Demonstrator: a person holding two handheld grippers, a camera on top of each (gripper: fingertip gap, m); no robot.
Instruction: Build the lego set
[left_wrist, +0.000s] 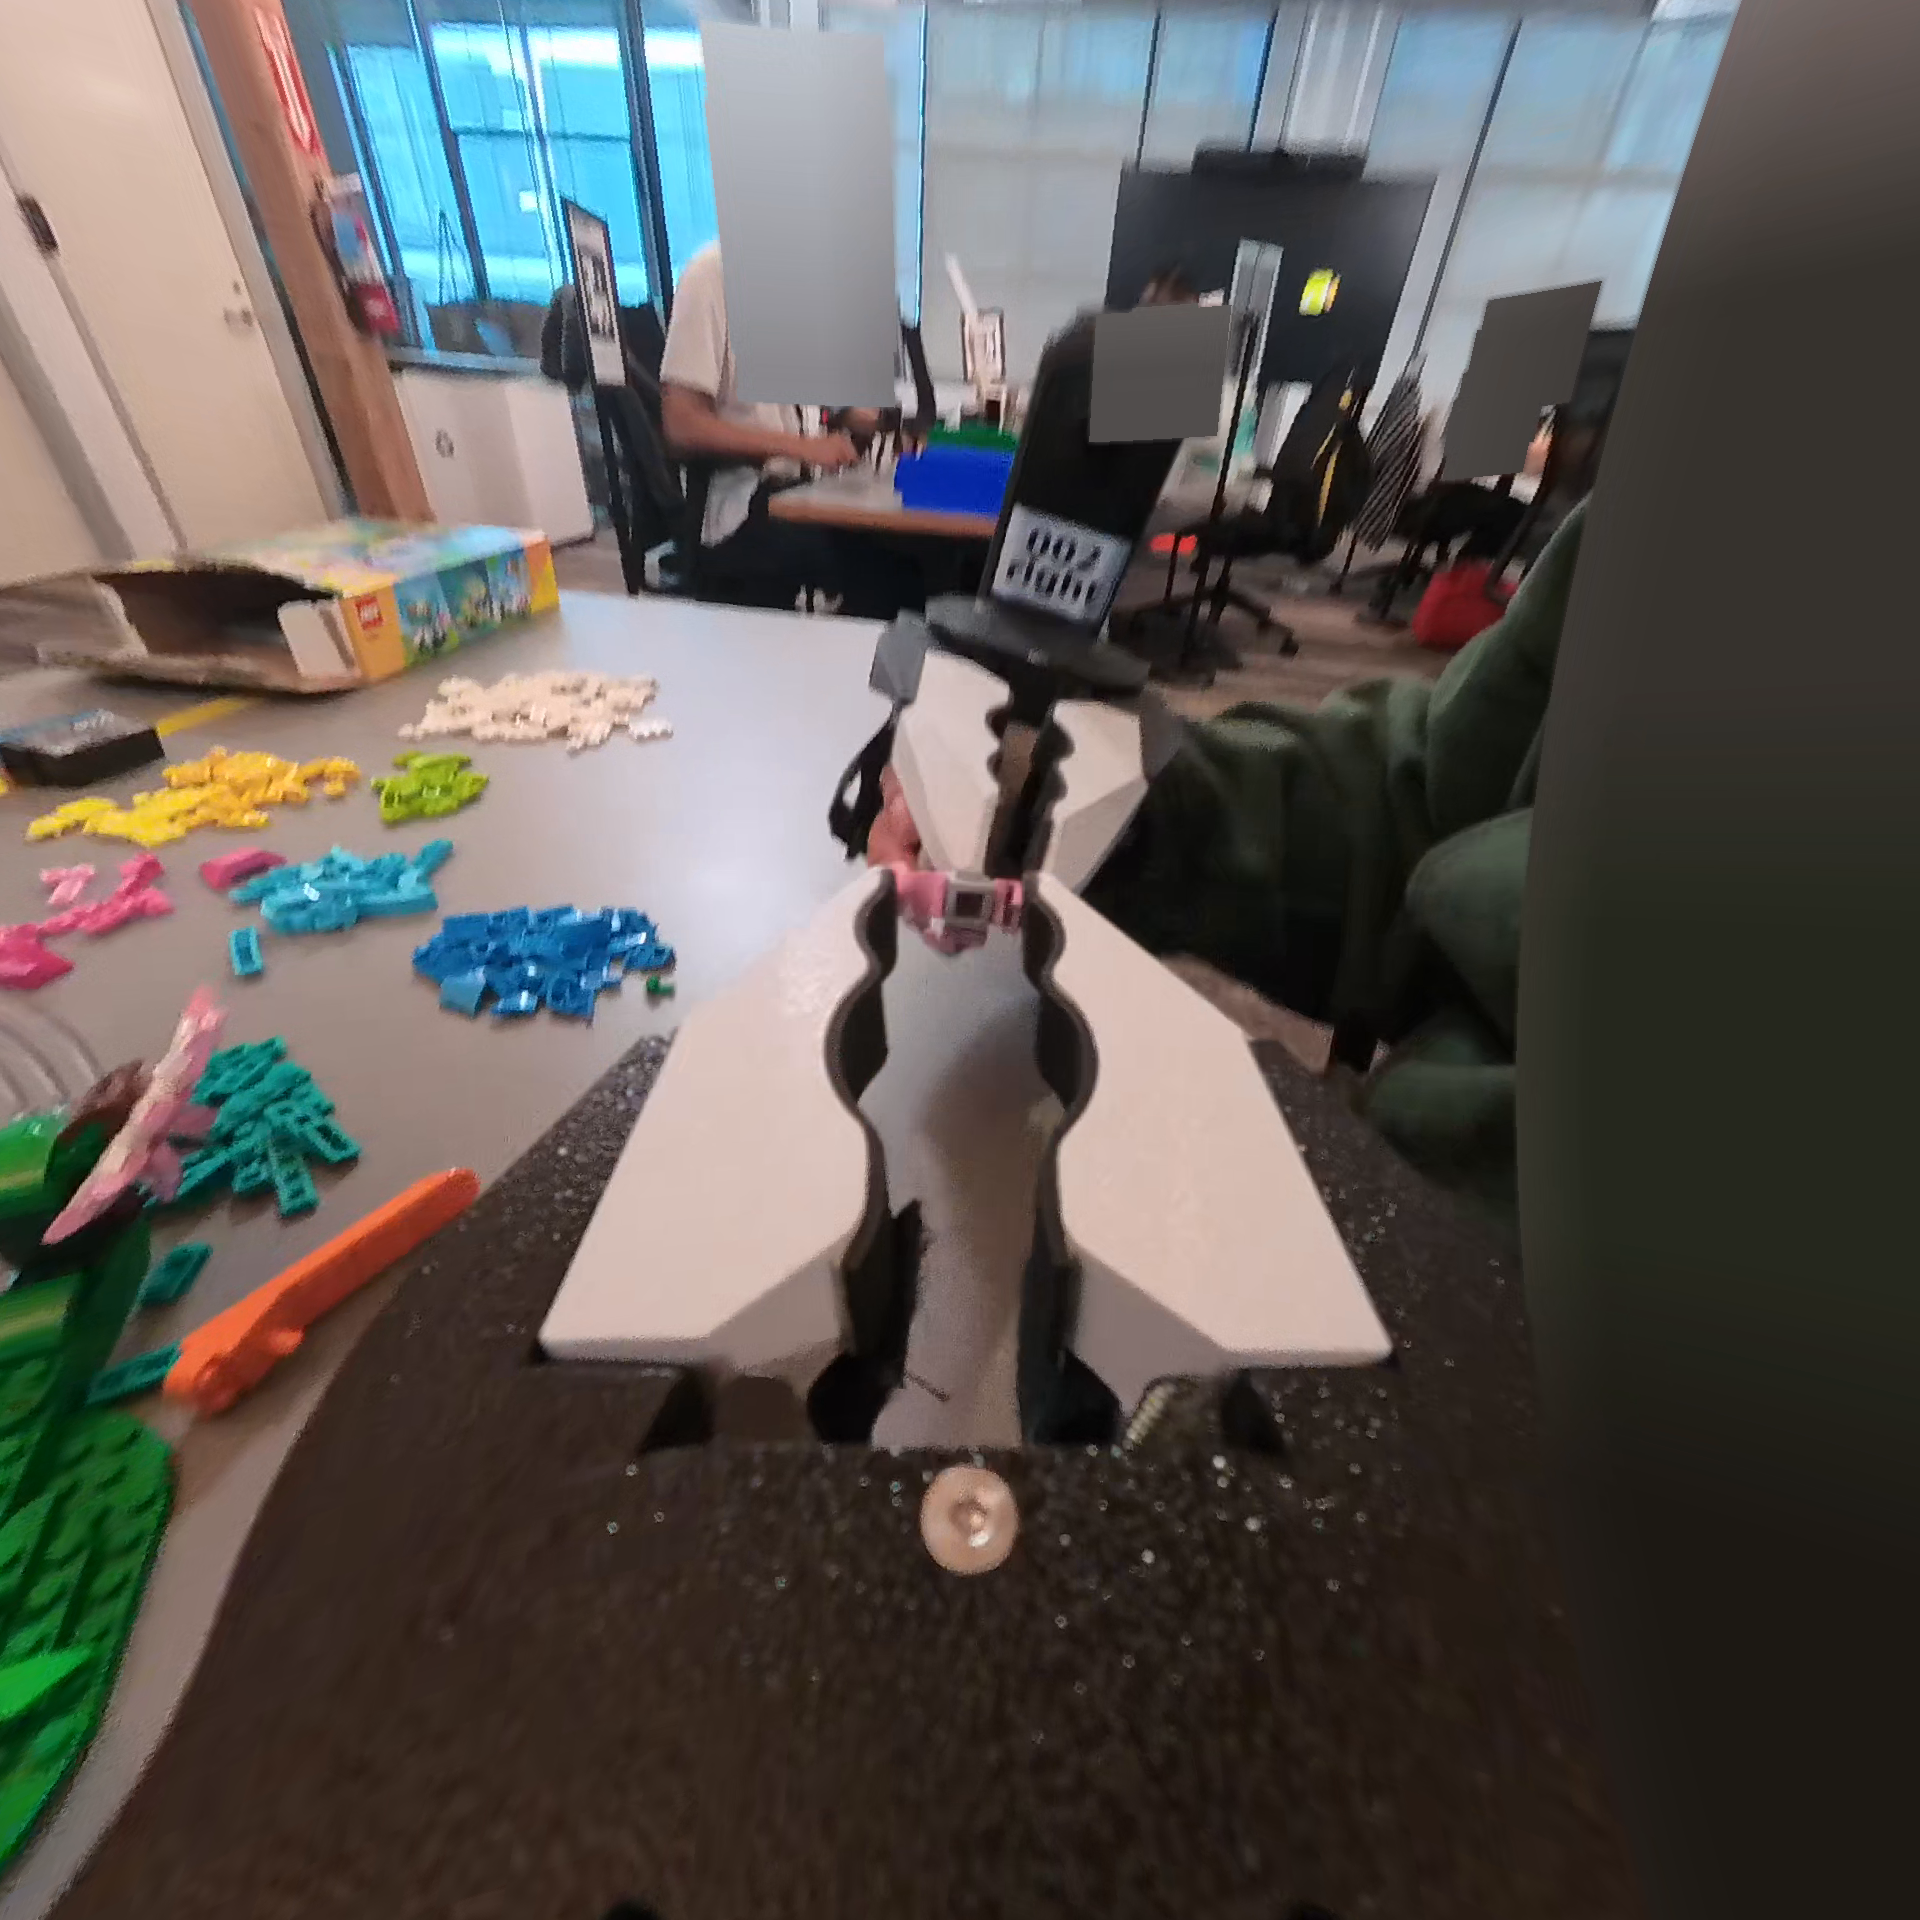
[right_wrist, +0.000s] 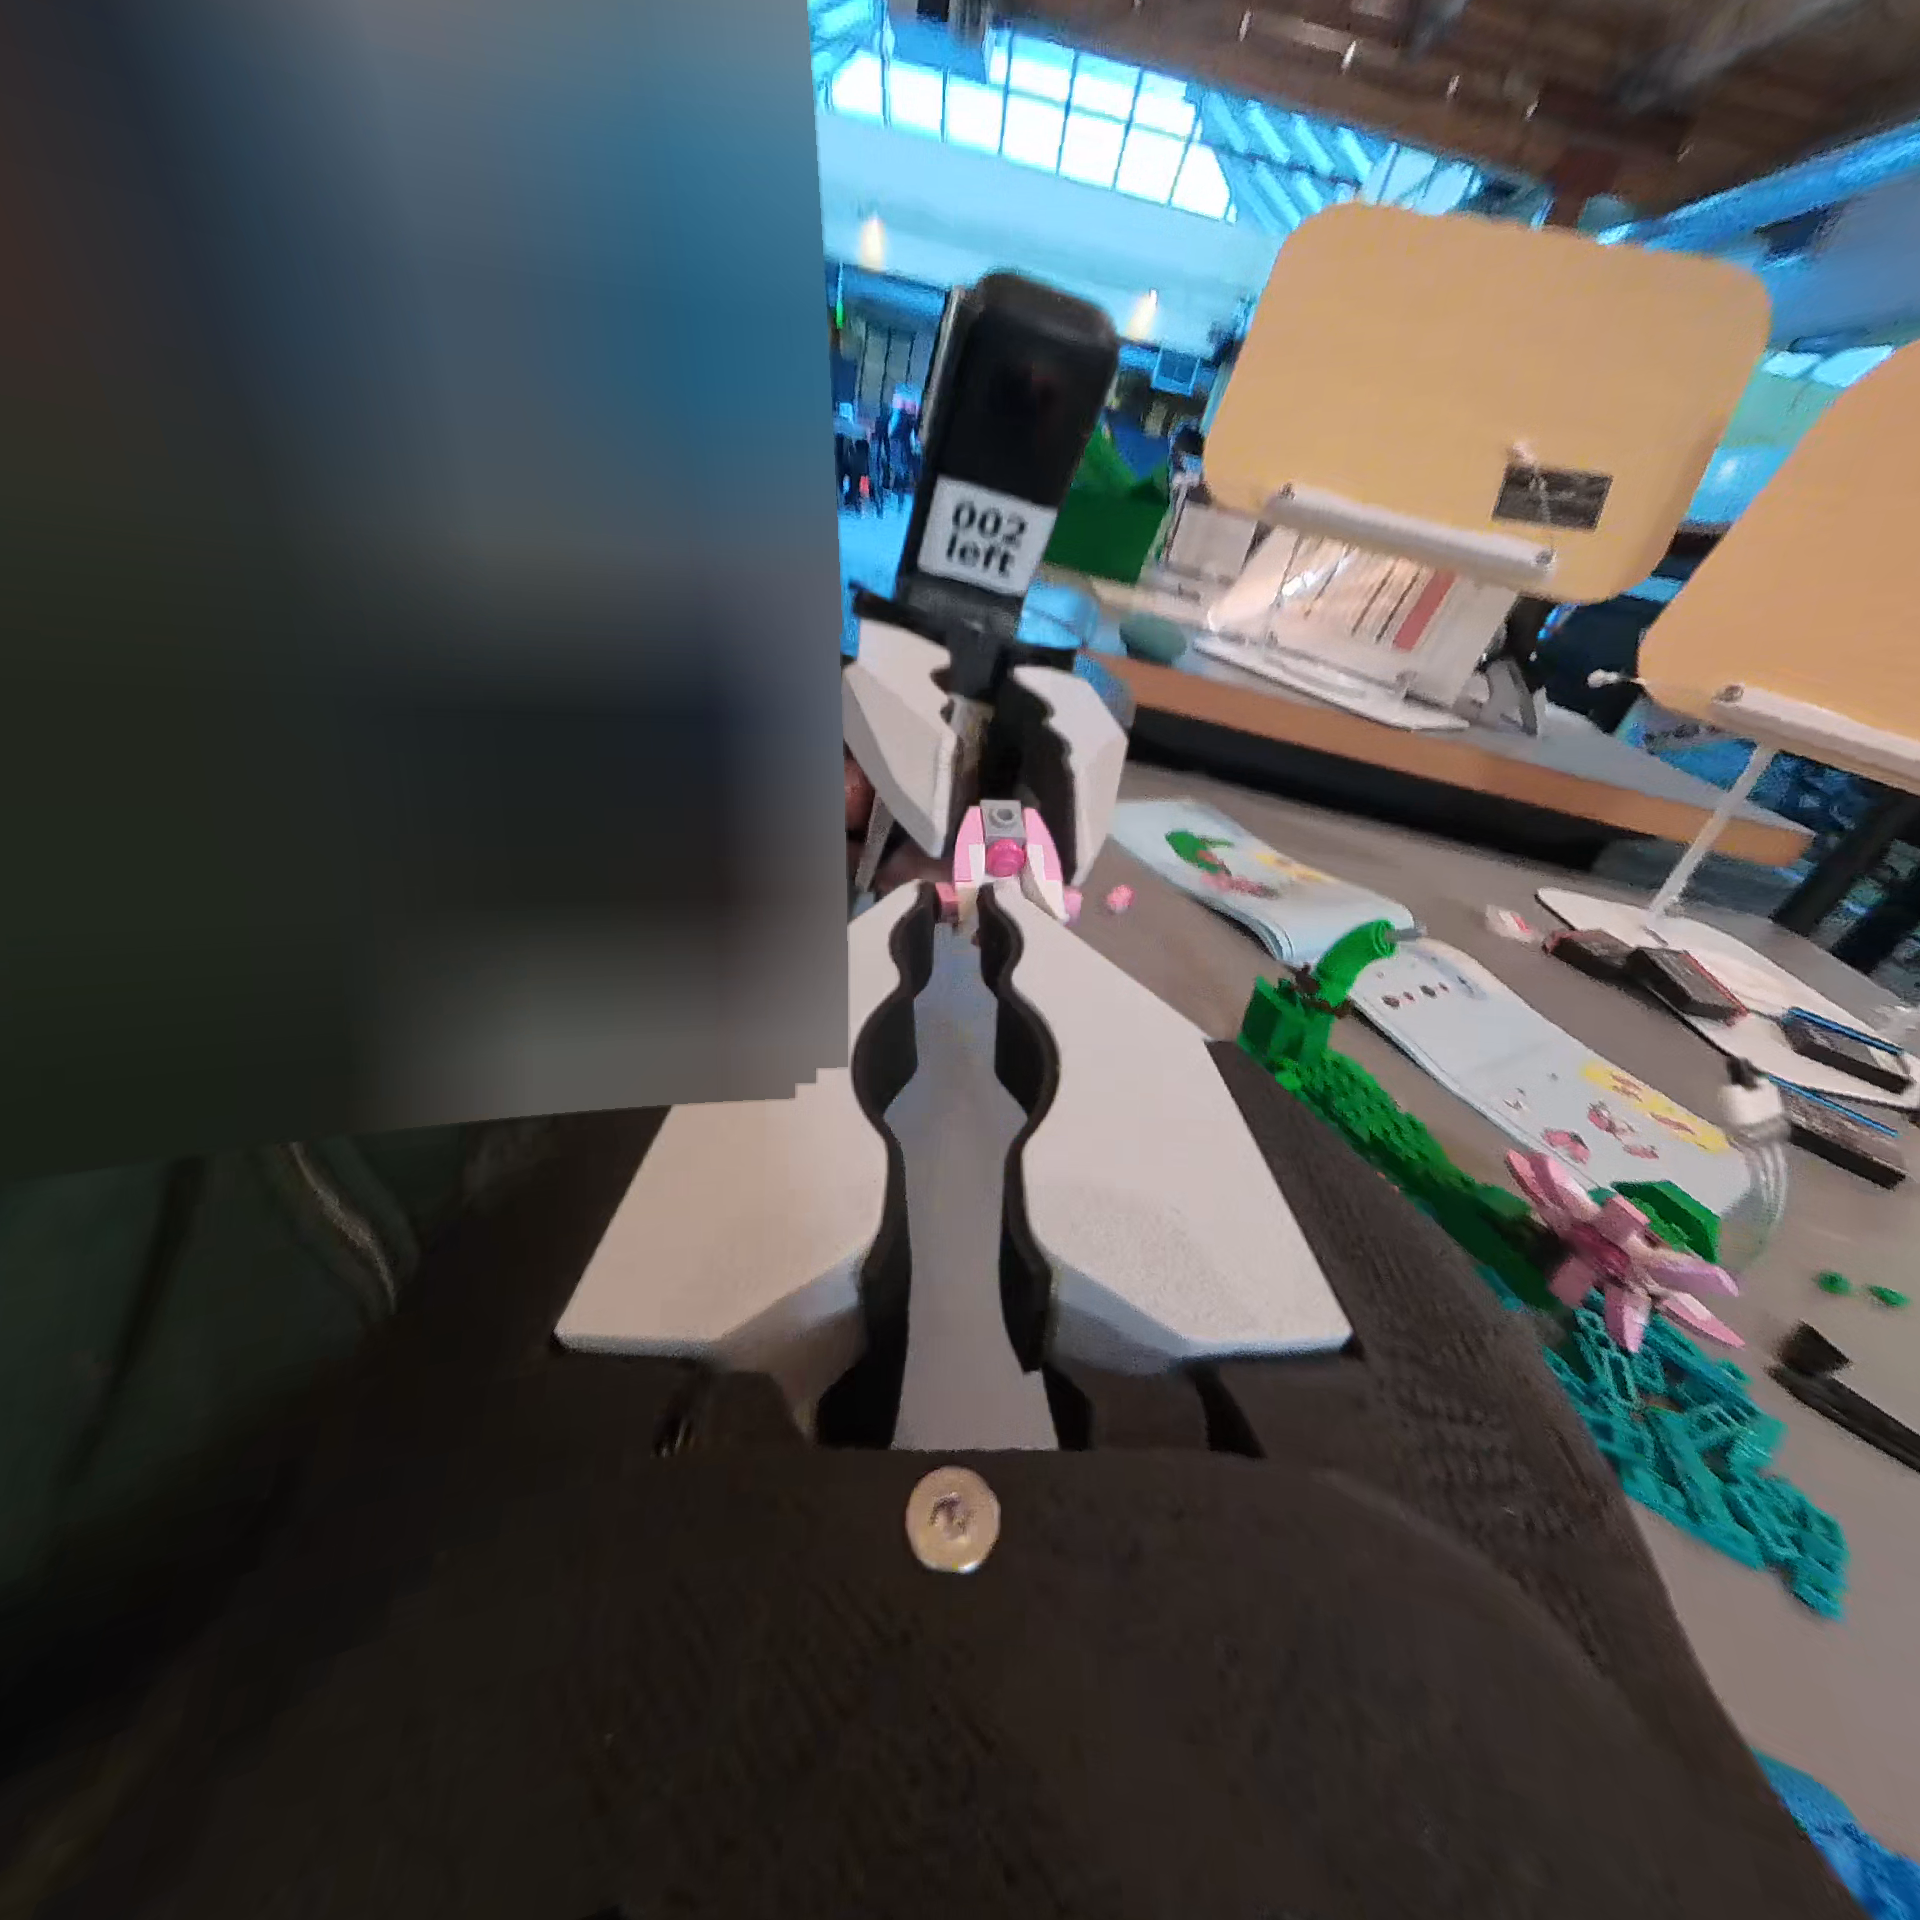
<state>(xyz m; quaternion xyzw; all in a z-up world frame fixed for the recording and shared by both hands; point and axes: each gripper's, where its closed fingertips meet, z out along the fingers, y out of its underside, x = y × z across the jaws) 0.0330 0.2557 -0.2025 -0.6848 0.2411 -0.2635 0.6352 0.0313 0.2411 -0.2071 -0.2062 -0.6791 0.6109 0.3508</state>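
**Landmark:** pink lego piece (left_wrist: 961, 914), small, with a grey square at its centre, held in the air above the grey table (left_wrist: 727, 727).

**Far left of the piece:** green lego build (left_wrist: 62, 1507) topped by a pink flower (left_wrist: 156, 1122). An orange brick separator (left_wrist: 312, 1288) lies just beside it.

**Left of the piece, on the table:** sorted brick piles.
- pink pile (left_wrist: 94, 904)
- yellow pile (left_wrist: 197, 795)
- lime pile (left_wrist: 426, 784)
- white pile (left_wrist: 540, 707)
- light-blue pile (left_wrist: 332, 888)
- blue pile (left_wrist: 540, 956)
- teal pile (left_wrist: 270, 1132)

**Behind these, left of the piece:** torn-open cardboard lego box (left_wrist: 416, 603) with a brand mark and pictures printed on its side.

**At the piece:** left gripper (left_wrist: 956, 904), reaching forward. Its two white fingers press on opposite sides of the piece.

**Just beyond the piece:** right gripper (left_wrist: 1003, 862), meeting the left one tip to tip and slanting down toward the piece.
- A bare hand (left_wrist: 894, 831) shows beside its fingers.
- The black camera body (left_wrist: 1060, 468) above it carries a white printed label.

**Right of the piece:** dark green sleeve (left_wrist: 1351, 831).

**Right wrist view:** right gripper (right_wrist: 956, 909) has its tips drawn nearly together on a lower pink petal of the piece (right_wrist: 1003, 857).
- The left gripper (right_wrist: 1013, 831) faces it, clamping the piece from the far side, with a white label on its camera.
- To the right of the piece an open instruction booklet (right_wrist: 1299, 904) lies on the table.
- The green build (right_wrist: 1351, 1101) is also to the right of the piece.
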